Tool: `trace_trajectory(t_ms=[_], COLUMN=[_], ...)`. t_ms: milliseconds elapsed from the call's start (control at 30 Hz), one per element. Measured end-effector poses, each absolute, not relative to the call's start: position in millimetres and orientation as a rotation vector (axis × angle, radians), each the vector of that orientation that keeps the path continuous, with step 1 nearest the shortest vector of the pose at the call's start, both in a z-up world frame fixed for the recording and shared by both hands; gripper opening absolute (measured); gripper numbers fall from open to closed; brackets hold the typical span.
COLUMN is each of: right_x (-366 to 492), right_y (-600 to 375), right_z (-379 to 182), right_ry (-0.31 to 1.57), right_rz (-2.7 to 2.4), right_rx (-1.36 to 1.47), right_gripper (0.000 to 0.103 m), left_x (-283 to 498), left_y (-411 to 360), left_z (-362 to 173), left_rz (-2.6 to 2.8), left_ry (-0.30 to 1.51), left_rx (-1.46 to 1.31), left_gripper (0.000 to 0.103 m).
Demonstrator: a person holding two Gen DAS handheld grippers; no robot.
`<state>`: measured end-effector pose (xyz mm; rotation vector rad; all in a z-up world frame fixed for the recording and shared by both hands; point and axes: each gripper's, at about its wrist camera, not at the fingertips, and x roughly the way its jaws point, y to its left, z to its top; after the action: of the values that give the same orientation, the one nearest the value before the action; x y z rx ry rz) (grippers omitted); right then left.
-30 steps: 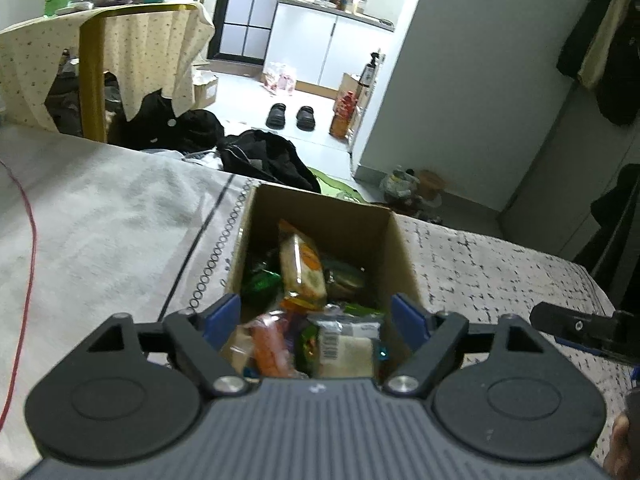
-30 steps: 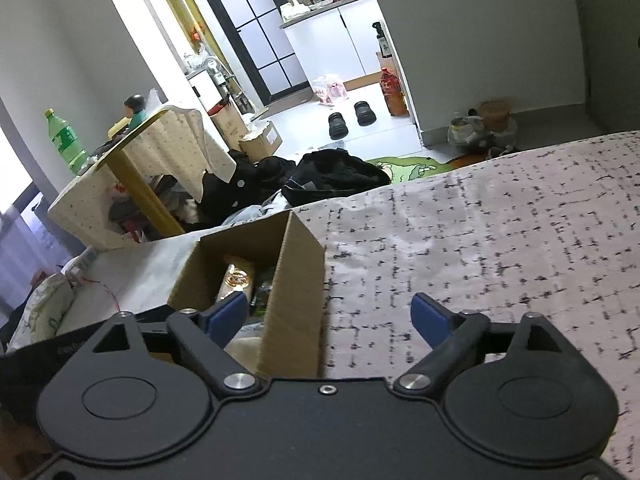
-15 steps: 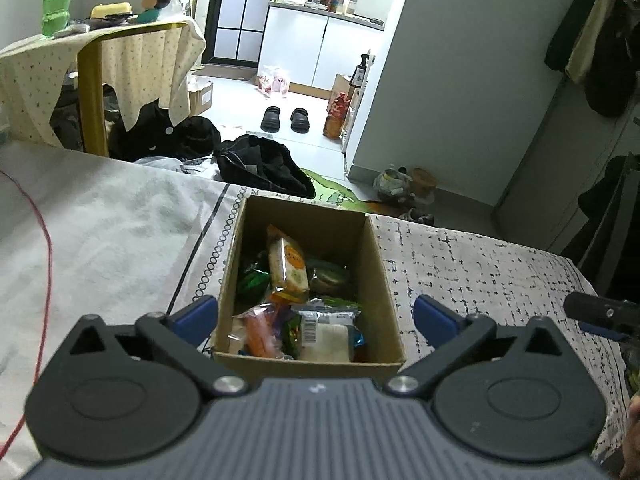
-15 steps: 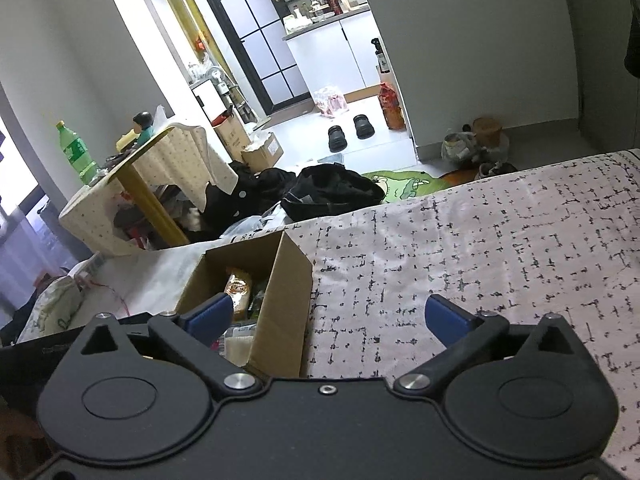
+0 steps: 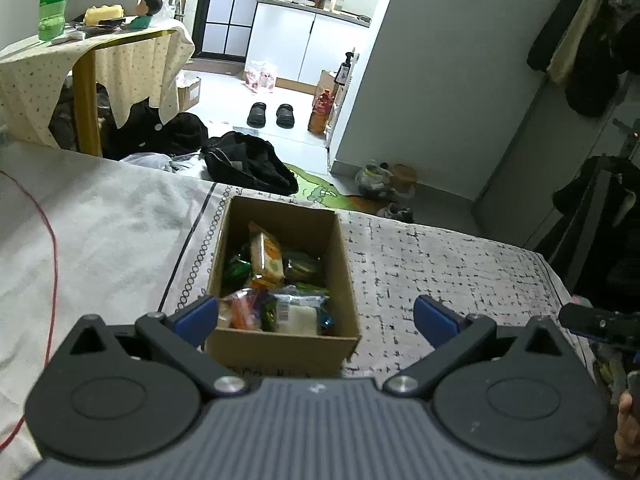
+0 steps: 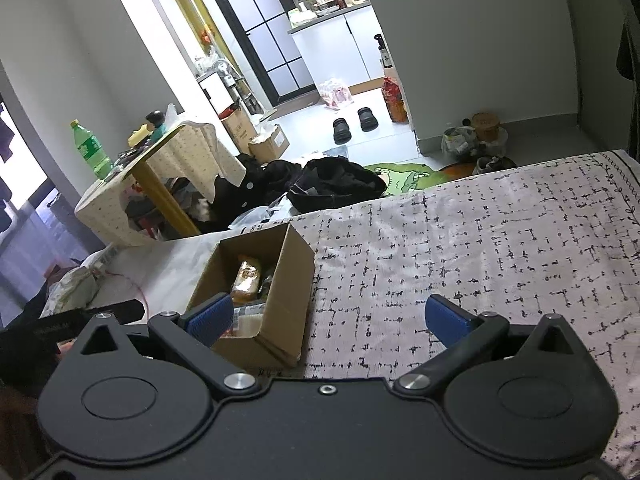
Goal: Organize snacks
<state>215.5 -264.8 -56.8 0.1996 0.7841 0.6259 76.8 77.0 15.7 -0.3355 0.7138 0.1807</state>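
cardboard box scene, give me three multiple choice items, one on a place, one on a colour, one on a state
1. Where does the cardboard box stand?
A. on the patterned bedspread
B. on the kitchen floor
C. on the small table

2. What colour is the bottle on the small table?
A. red
B. green
C. blue

3. How do the left gripper jaws stand?
A. shut on a snack
B. shut on the box wall
C. open, holding nothing

Answers:
1 A, the box sits on the bedspread beside its printed border.
2 B, its body and label are green.
3 C, the blue pads stand wide apart and touch neither the box nor the snacks.
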Motion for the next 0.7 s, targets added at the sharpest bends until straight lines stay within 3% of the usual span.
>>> trace_trajectory(t_ms=[700], right_x=[182], right_y=[-306], right_z=[-30], right_ry=[0.777], right_rz=[0.643], right_rx=[0.22], right_gripper=[0.103], left_x=[42], left_y=[24], left_z=[52], left_rz=[0.112], left_ry=[0.719], left_rx=[-0.289], left_gripper=[0.103])
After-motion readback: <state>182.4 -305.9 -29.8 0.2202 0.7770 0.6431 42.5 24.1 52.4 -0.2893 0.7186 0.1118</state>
